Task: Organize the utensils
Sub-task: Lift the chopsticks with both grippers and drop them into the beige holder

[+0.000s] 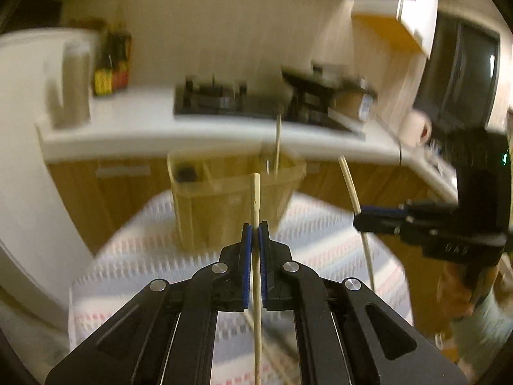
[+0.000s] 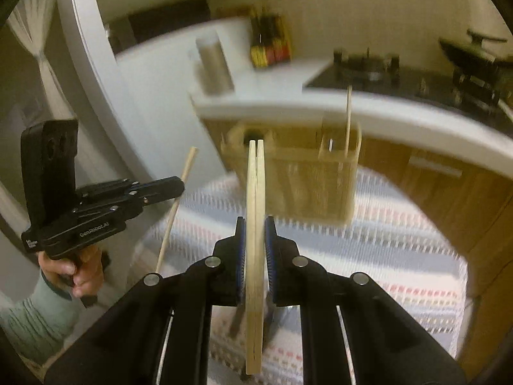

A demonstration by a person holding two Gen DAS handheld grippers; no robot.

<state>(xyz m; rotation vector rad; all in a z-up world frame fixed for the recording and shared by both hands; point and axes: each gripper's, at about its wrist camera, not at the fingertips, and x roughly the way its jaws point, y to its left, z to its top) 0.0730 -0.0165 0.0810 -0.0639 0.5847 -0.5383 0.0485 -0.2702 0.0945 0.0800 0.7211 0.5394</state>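
Above the striped tablecloth (image 1: 320, 234), left gripper (image 1: 255, 229) pinches one chopstick (image 1: 256, 199); right gripper (image 2: 255, 224) clamps a chopstick pair (image 2: 255, 192), wooden organizer (image 2: 307, 179) just beyond.

A white counter (image 1: 205, 131) with a black gas stove (image 1: 224, 99) runs along the cream wall (image 1: 224, 25), wooden cabinets (image 1: 378, 186) below it; the light is warm and yellowish.

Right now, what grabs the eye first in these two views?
Each gripper's jaws are shut on pale wooden chopsticks: the left gripper on a single wooden chopstick, the right gripper on a pair of flat wooden chopsticks. Ahead, on the striped tablecloth, stands a translucent yellowish divided utensil holder.
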